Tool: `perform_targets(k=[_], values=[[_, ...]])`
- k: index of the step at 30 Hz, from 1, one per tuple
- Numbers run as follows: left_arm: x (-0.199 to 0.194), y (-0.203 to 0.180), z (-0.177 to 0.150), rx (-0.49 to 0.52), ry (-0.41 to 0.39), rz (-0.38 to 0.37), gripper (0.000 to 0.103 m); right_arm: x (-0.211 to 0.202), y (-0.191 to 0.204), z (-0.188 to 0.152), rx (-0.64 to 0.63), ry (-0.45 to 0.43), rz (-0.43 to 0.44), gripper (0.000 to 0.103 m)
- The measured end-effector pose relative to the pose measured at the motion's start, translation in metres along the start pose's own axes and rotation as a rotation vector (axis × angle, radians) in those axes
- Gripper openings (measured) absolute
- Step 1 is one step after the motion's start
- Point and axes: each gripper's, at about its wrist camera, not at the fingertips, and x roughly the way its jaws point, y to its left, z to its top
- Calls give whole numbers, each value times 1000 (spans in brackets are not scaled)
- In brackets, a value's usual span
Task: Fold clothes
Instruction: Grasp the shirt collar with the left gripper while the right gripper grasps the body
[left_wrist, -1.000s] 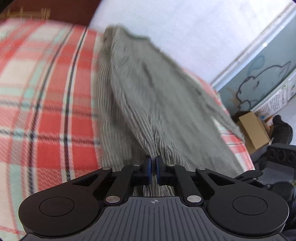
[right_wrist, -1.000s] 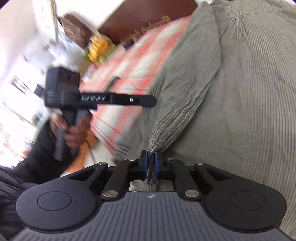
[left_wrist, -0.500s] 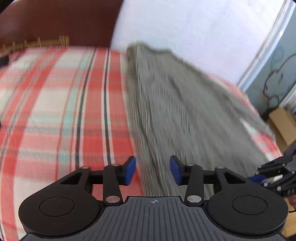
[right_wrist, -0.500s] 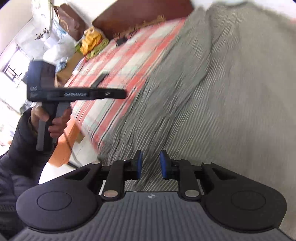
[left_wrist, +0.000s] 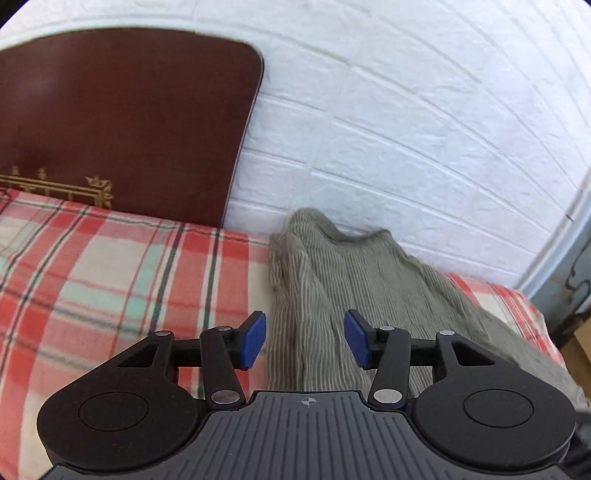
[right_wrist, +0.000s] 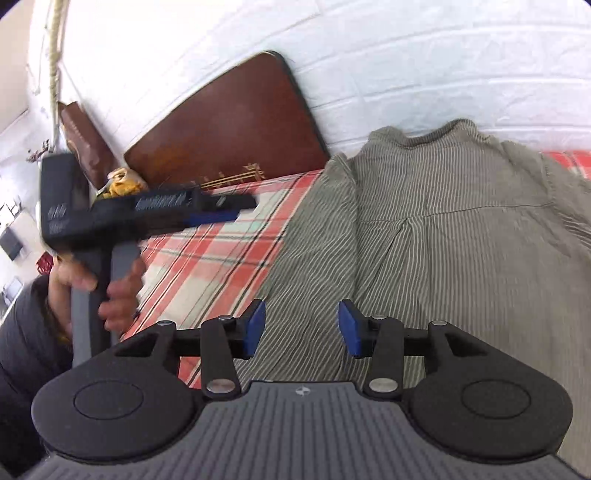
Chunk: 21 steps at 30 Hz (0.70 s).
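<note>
A grey-green striped shirt (right_wrist: 443, 229) lies spread on the plaid bed, its collar end up against the white wall. In the left wrist view the same shirt (left_wrist: 354, 280) runs from the wall toward the camera. My left gripper (left_wrist: 304, 341) is open above the shirt's near left edge, nothing between its blue pads. My right gripper (right_wrist: 302, 326) is open too, hovering over the shirt's left side. In the right wrist view the left gripper (right_wrist: 218, 212) shows from the side, held by a hand (right_wrist: 110, 291) over the bedcover.
The bed carries a red, white and teal plaid cover (left_wrist: 110, 280). A dark brown headboard (left_wrist: 122, 122) stands at the far left against a white brick-pattern wall (left_wrist: 406, 129). Bags and clutter (right_wrist: 92, 147) sit beyond the headboard in the right wrist view.
Both grippers were shut on the shirt's cloth a second ago; they opened and let it drop onto the bed, then lifted and tilted up toward the wall.
</note>
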Motion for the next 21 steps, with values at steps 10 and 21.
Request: perform_targets(k=[10,21], values=[[90,-1,29,70,100,-19,63,50,-41,16,82,56,45,50],[139,2,19,32,152,-110,5,55,-53,18,102,62,67,1]])
